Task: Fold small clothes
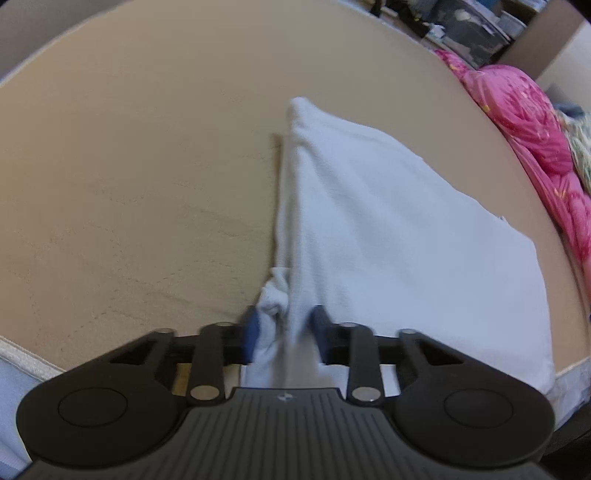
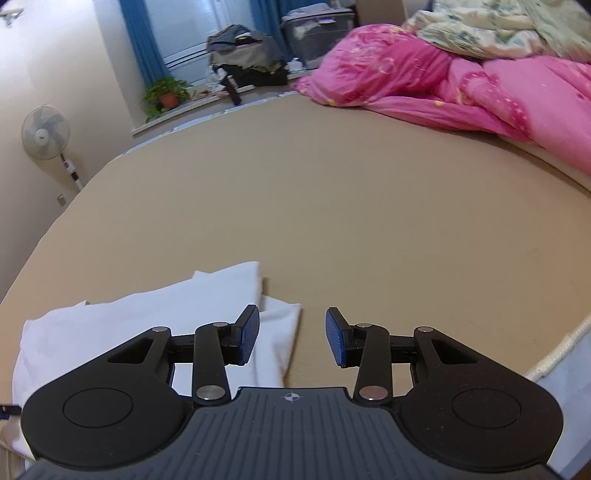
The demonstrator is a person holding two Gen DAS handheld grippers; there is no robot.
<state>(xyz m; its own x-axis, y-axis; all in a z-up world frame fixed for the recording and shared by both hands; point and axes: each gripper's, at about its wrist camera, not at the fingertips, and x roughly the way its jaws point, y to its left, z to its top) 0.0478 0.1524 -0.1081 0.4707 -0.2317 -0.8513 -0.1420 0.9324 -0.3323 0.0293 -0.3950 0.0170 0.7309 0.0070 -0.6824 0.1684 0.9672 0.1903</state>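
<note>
A white garment [image 1: 388, 229] lies partly folded on a tan bed sheet [image 1: 129, 166]. My left gripper [image 1: 284, 325] is shut on a bunched edge of the white garment at its near left side and holds that edge slightly raised. In the right wrist view the same white garment [image 2: 147, 317] lies at the lower left. My right gripper [image 2: 291, 336] is open and empty, hovering over the garment's right corner and the tan sheet [image 2: 332, 203].
A pink quilt [image 2: 461, 85] and a pale floral blanket [image 2: 498, 26] are heaped at the far right of the bed; the pink quilt also shows in the left wrist view [image 1: 528, 136]. A standing fan [image 2: 45, 133], a potted plant [image 2: 166, 96] and piled bags [image 2: 247, 55] stand beyond the bed.
</note>
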